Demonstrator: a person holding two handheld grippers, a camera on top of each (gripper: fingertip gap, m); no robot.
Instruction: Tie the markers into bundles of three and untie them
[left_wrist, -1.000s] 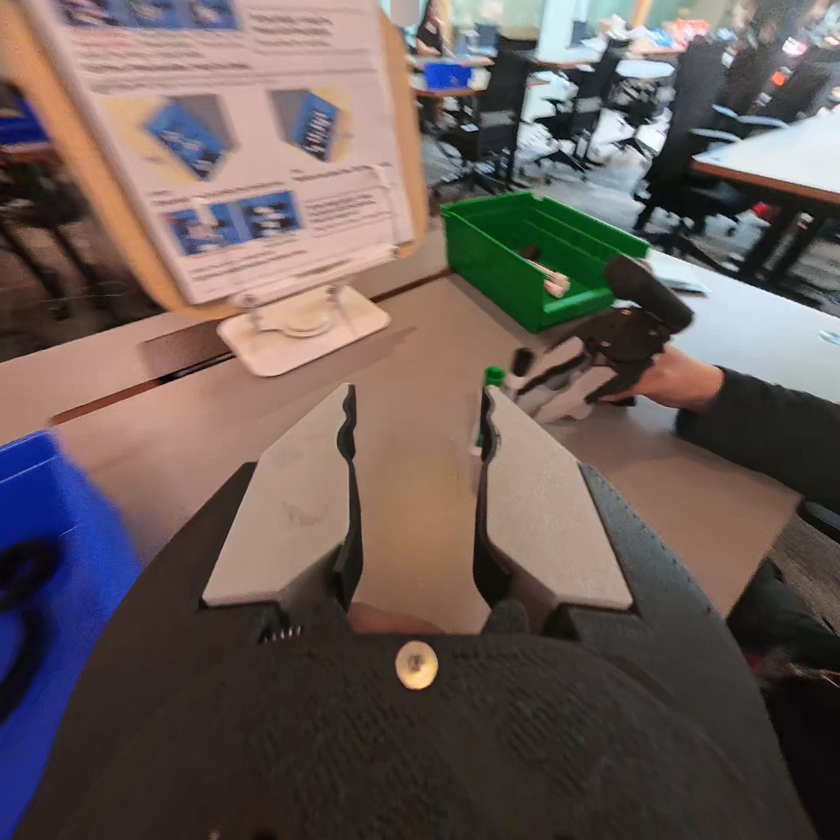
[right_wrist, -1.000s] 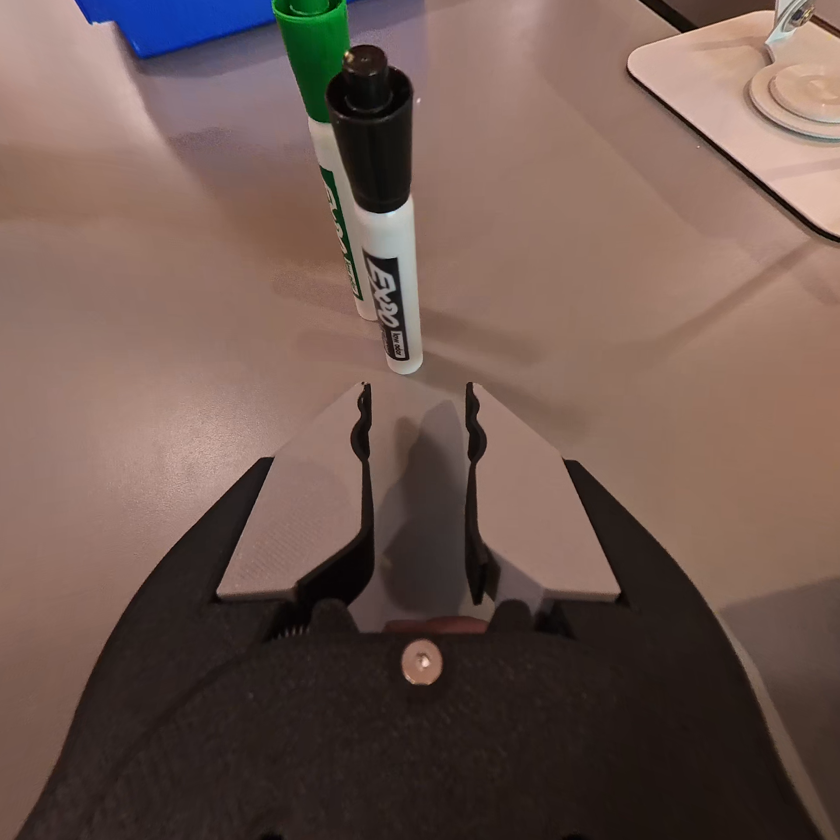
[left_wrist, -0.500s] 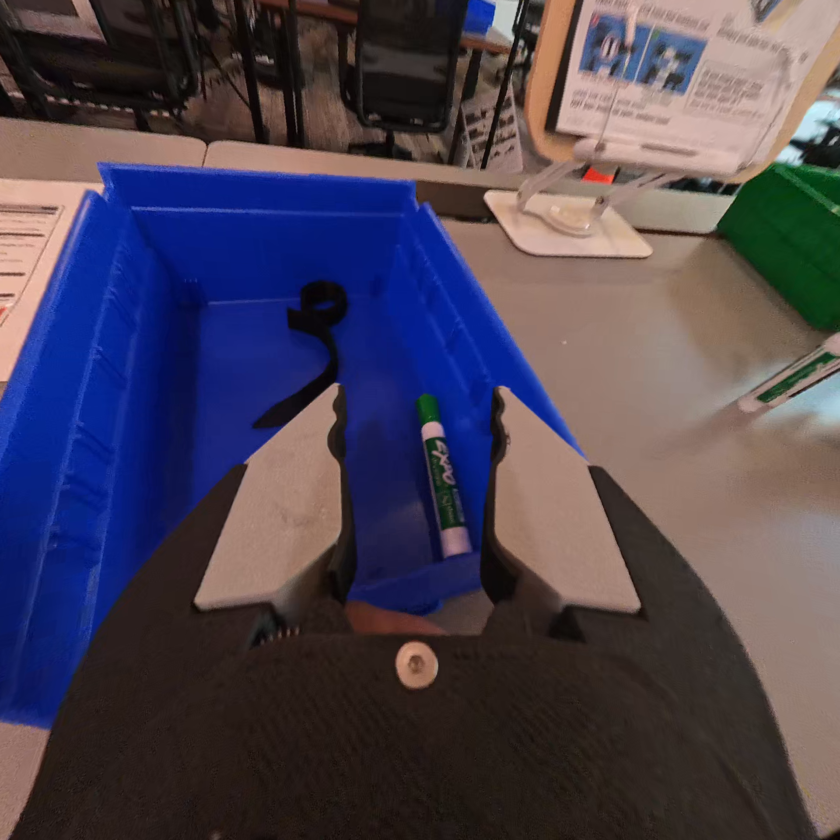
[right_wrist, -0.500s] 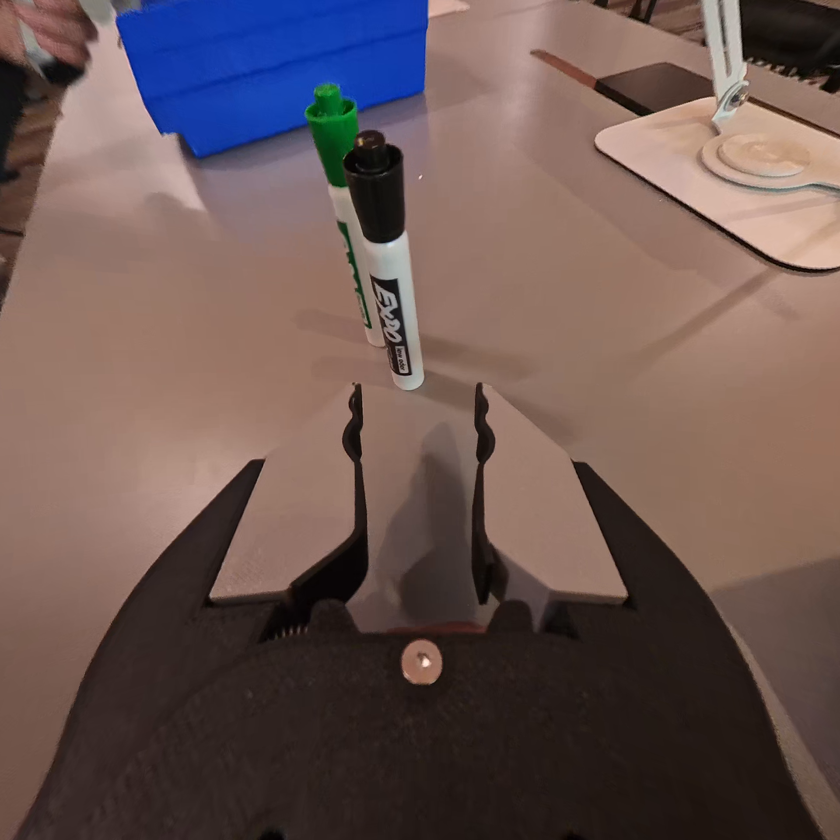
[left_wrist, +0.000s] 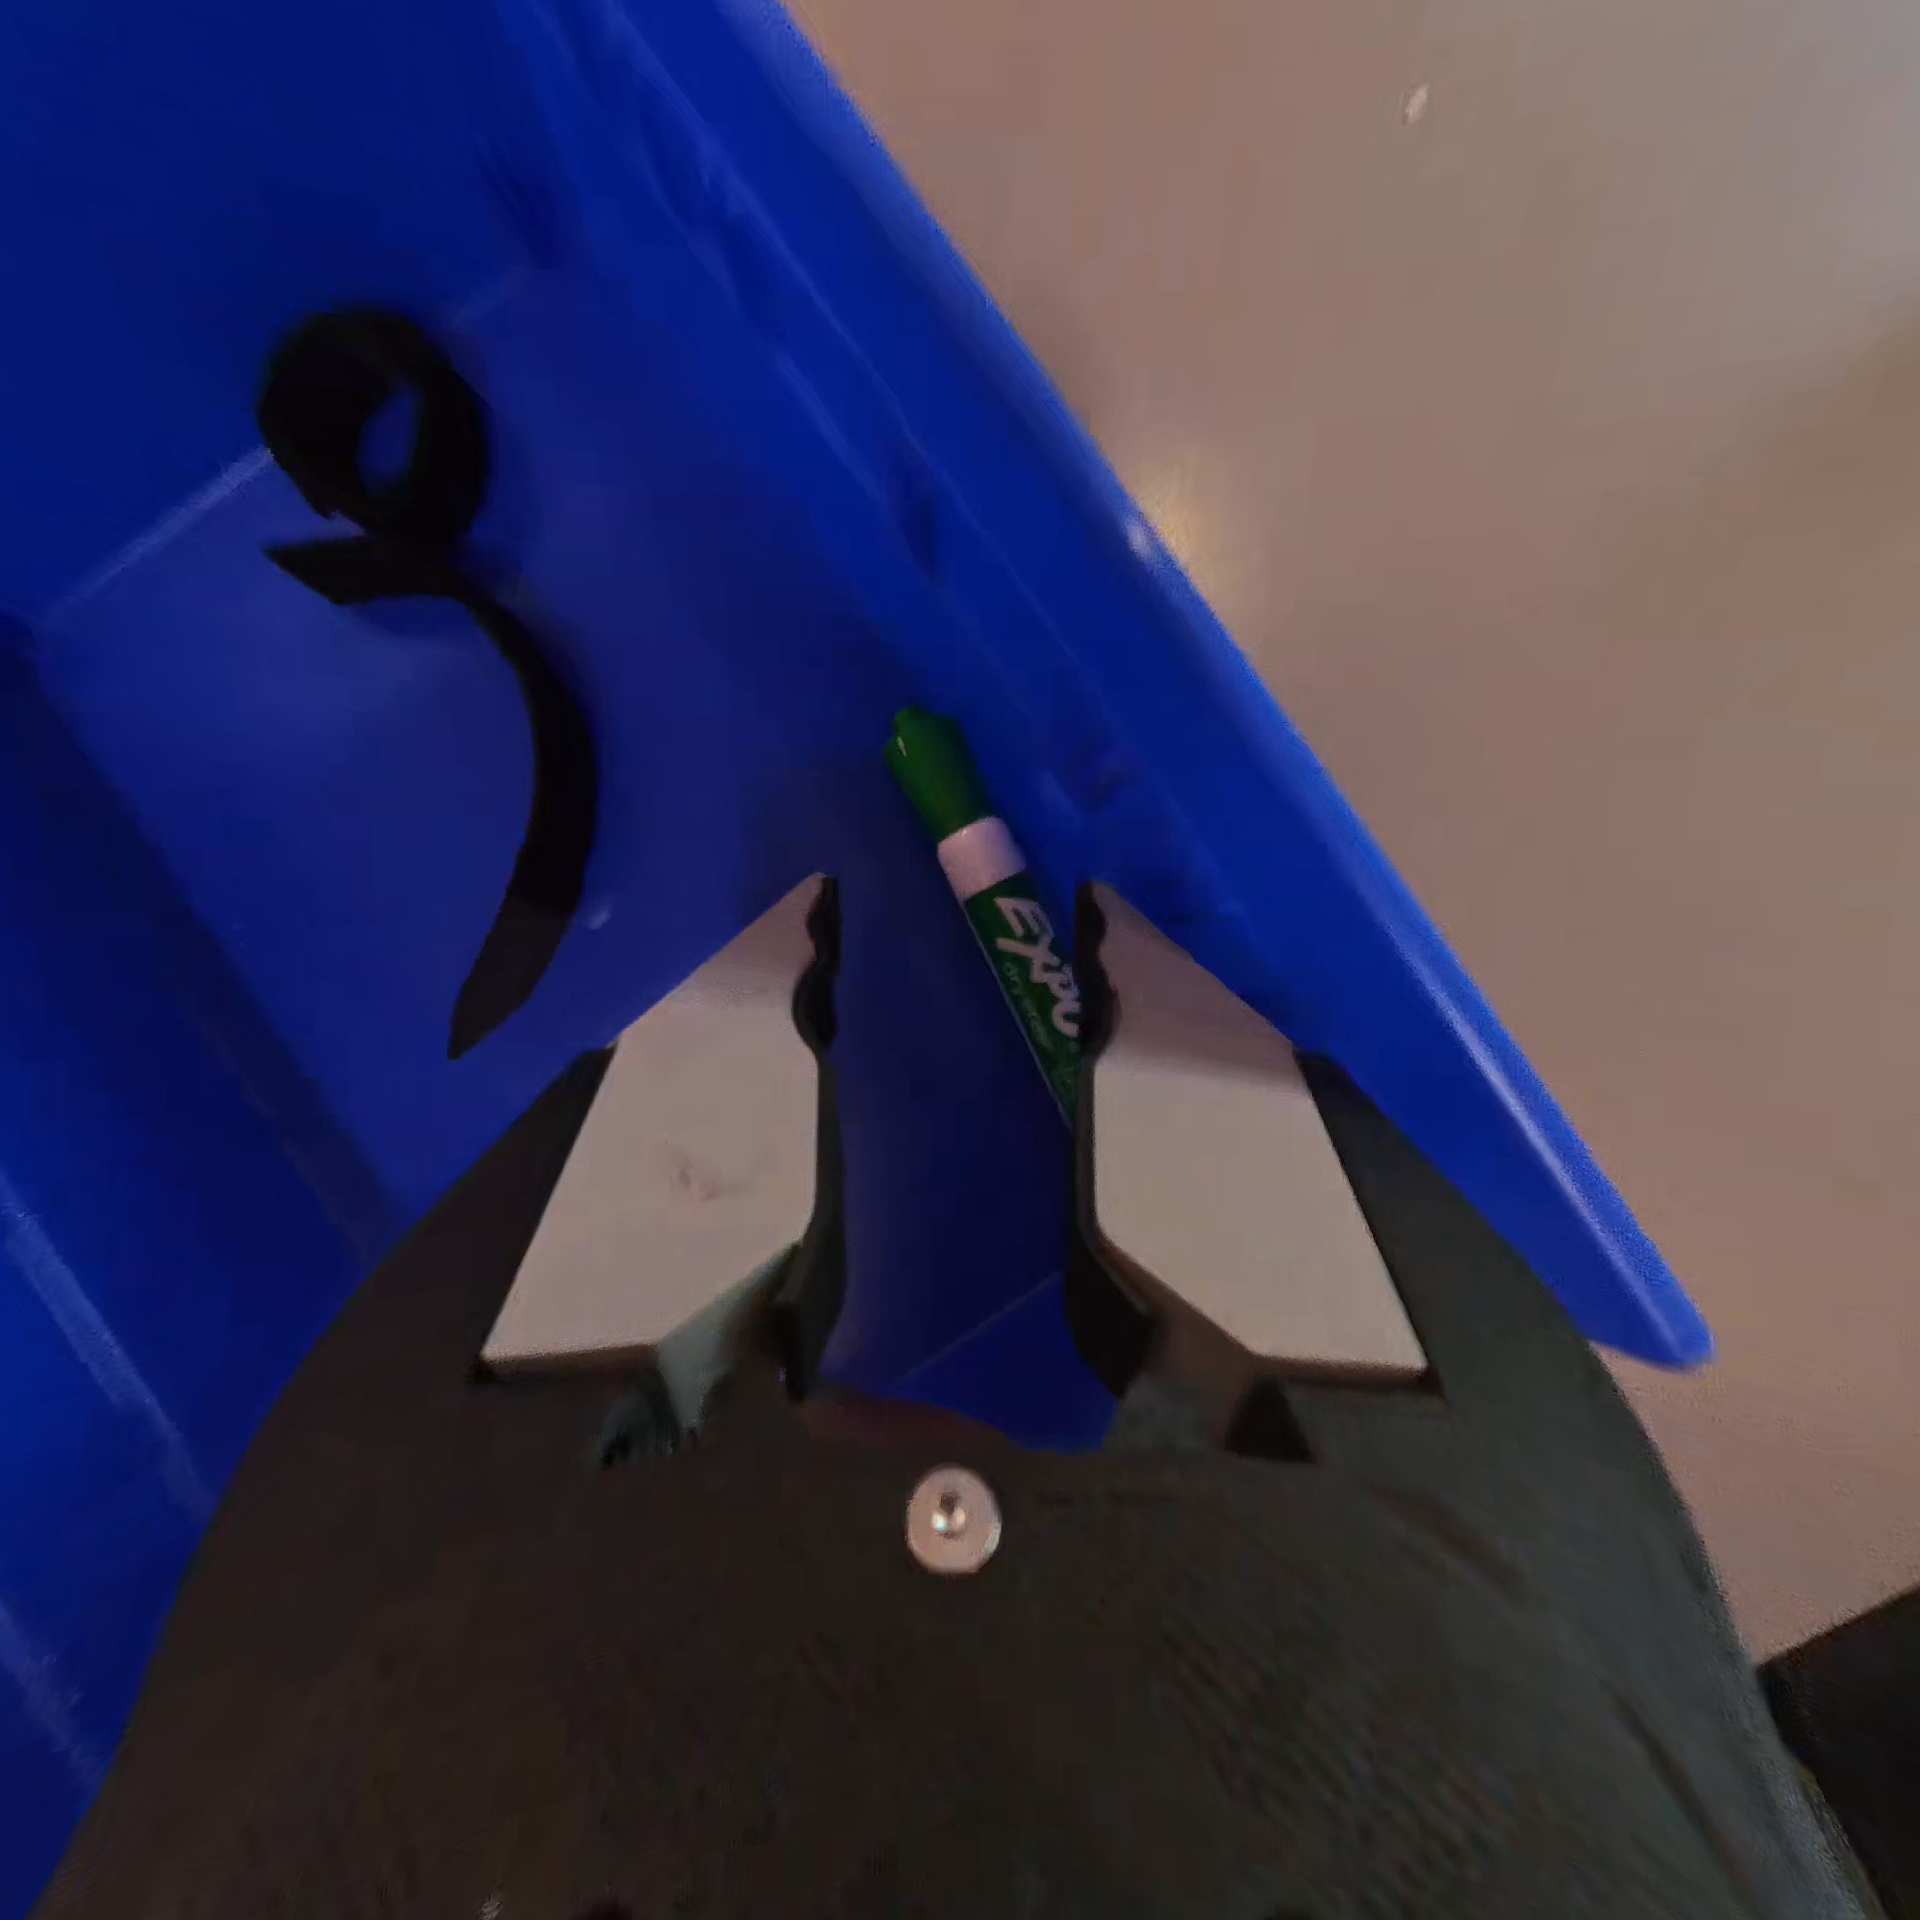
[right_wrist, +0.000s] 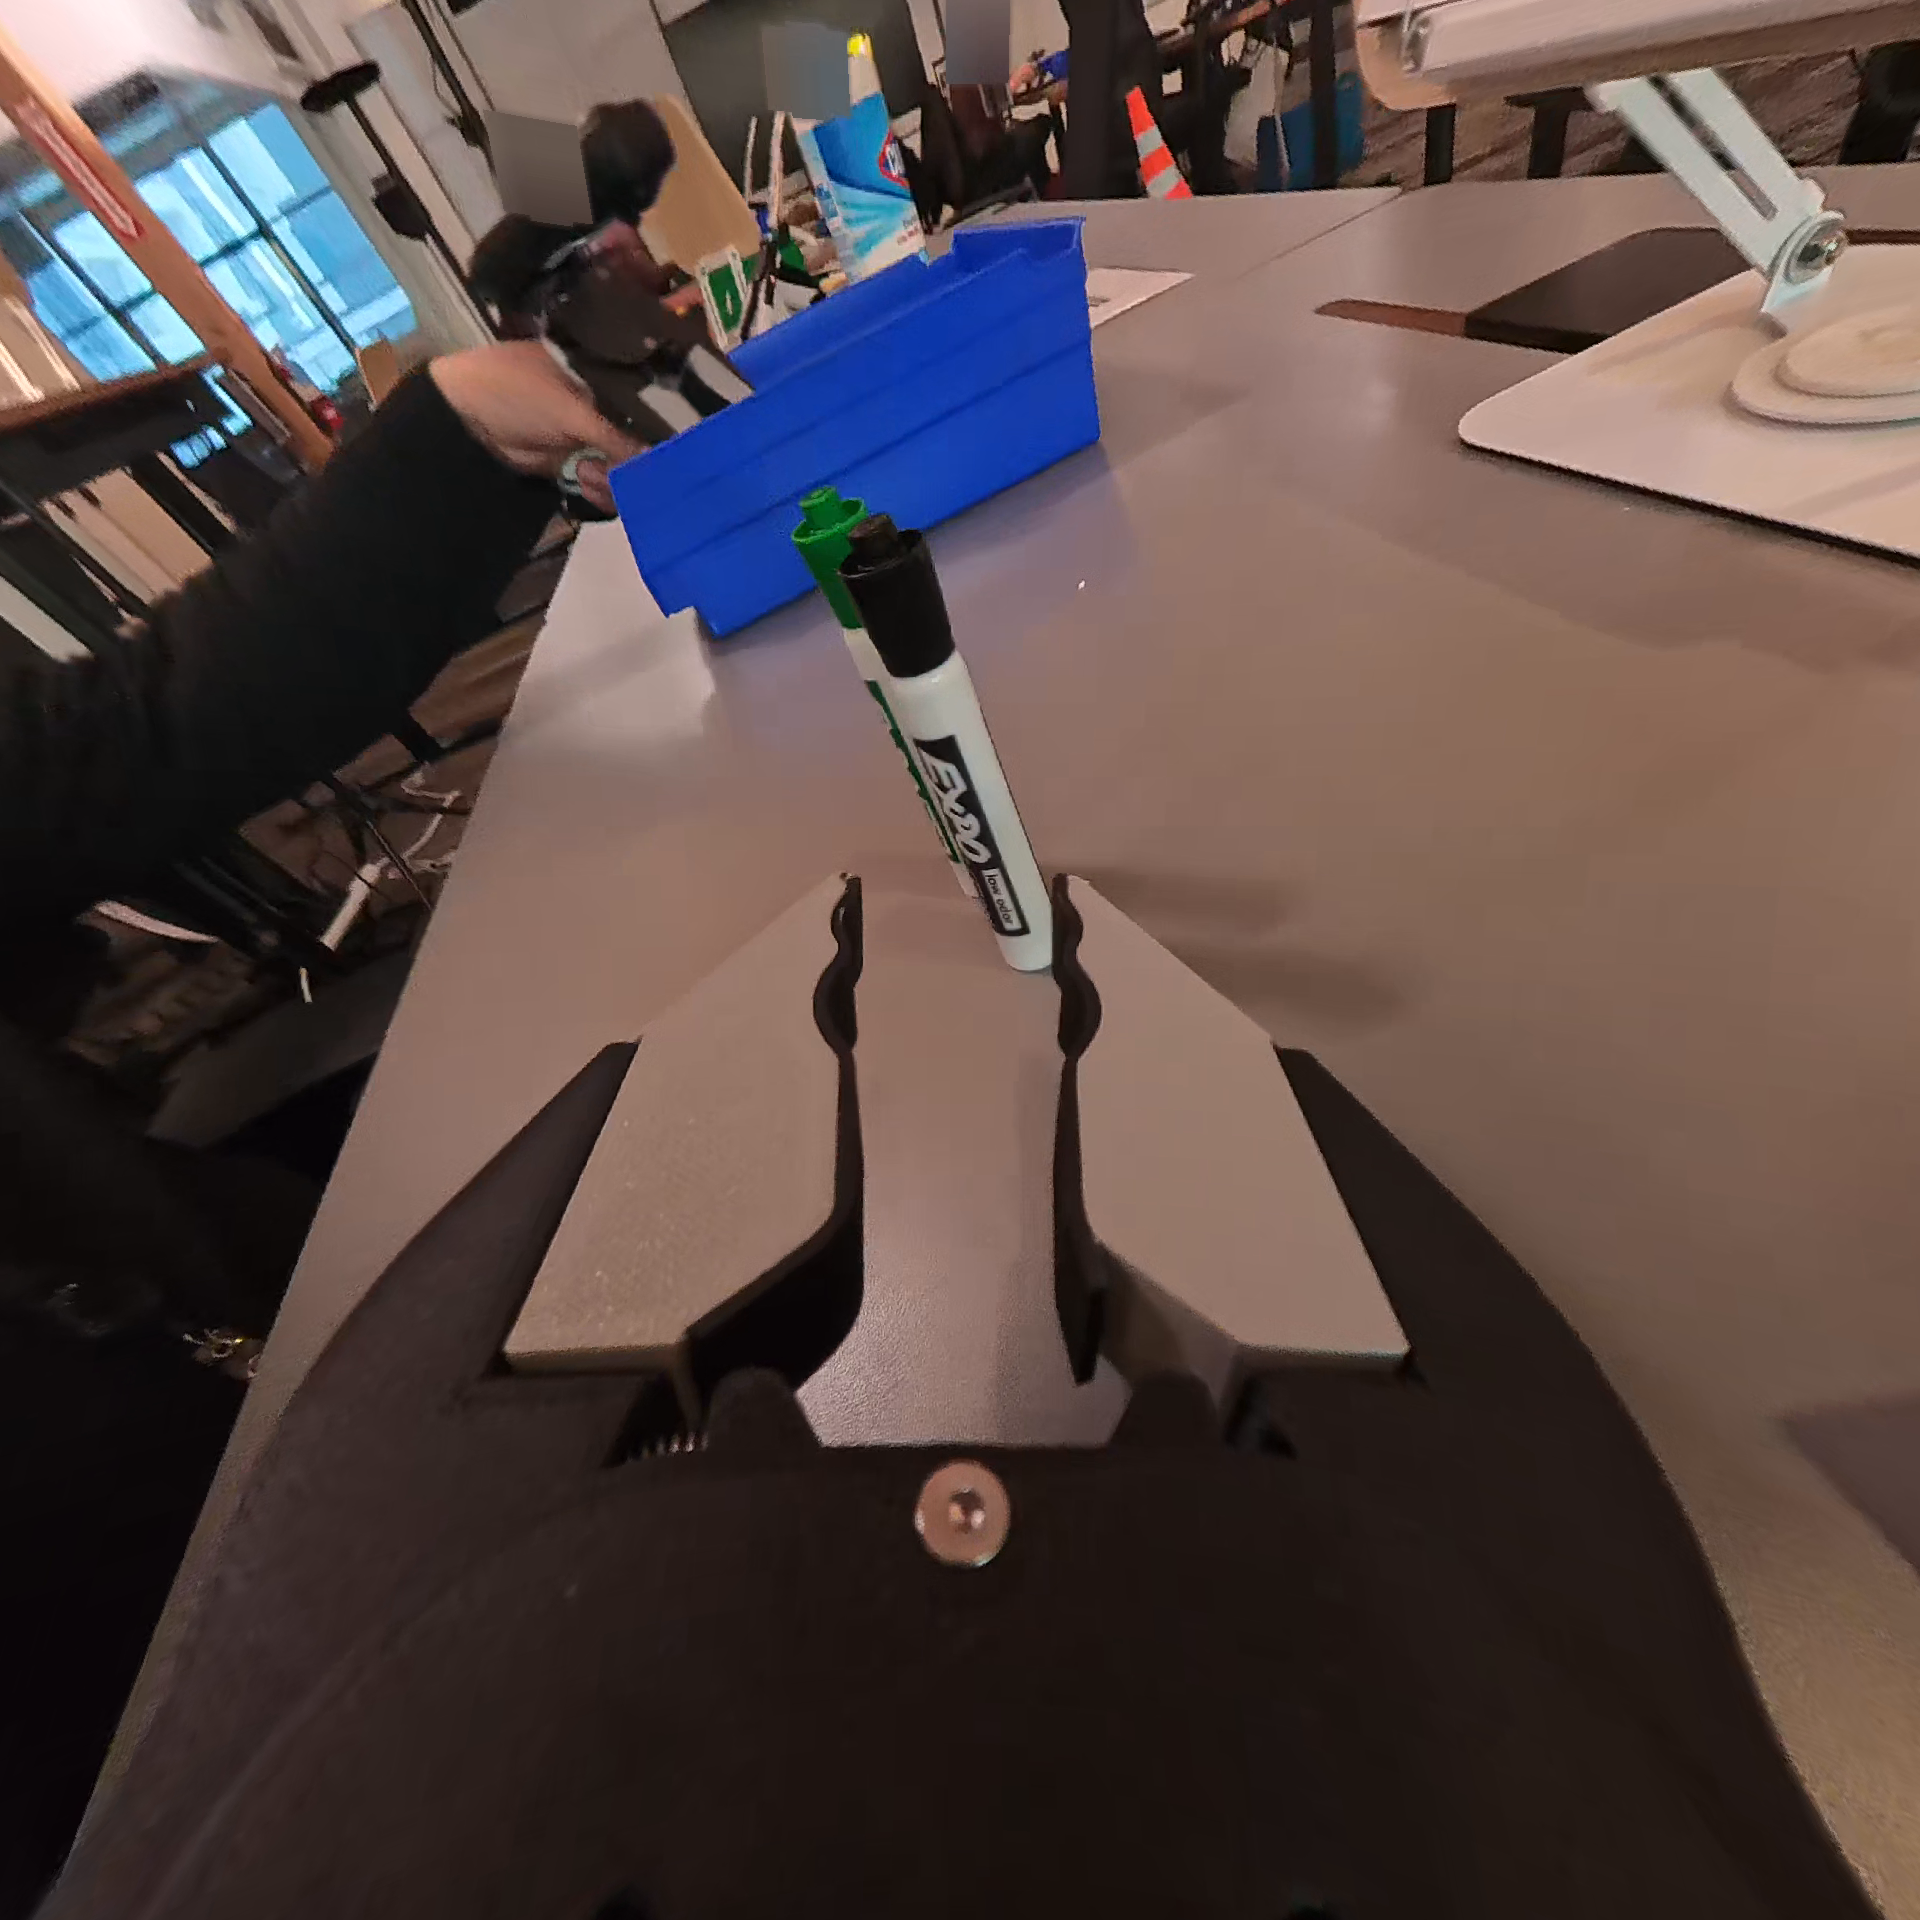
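Note:
In the left wrist view my left gripper (left_wrist: 956, 894) is down inside the blue bin (left_wrist: 935, 364), jaws open. A green marker (left_wrist: 1013, 935) lies on the bin floor along the right wall. Its barrel sits between my fingers, against the right finger (left_wrist: 1091, 966), with a clear gap to the left one. A black strap (left_wrist: 556, 790) with a loop lies on the bin floor to the left. In the right wrist view my right gripper (right_wrist: 954, 888) is open, low over the table. A black marker (right_wrist: 956, 769) and a green marker (right_wrist: 826, 540) lie side by side; the black one's end sits between my fingertips by the right finger.
The blue bin (right_wrist: 894, 416) stands beyond the two markers on the grey table (right_wrist: 1351, 727), with a person's hand and dark sleeve (right_wrist: 312, 623) at its left end. A white stand base (right_wrist: 1714, 416) sits at the far right. The table edge runs along the left. The left gripper's tips are roughly 45 cm from the right gripper's. To reach the black strap (left_wrist: 556, 790) in a straight line is about 6 cm for my left fingers, about 50 cm for my right.
My left gripper swung from the table to the blue bin and dropped inside it over the green marker, jaws narrowing. My right gripper tilted lower and moved up to the black marker's end.

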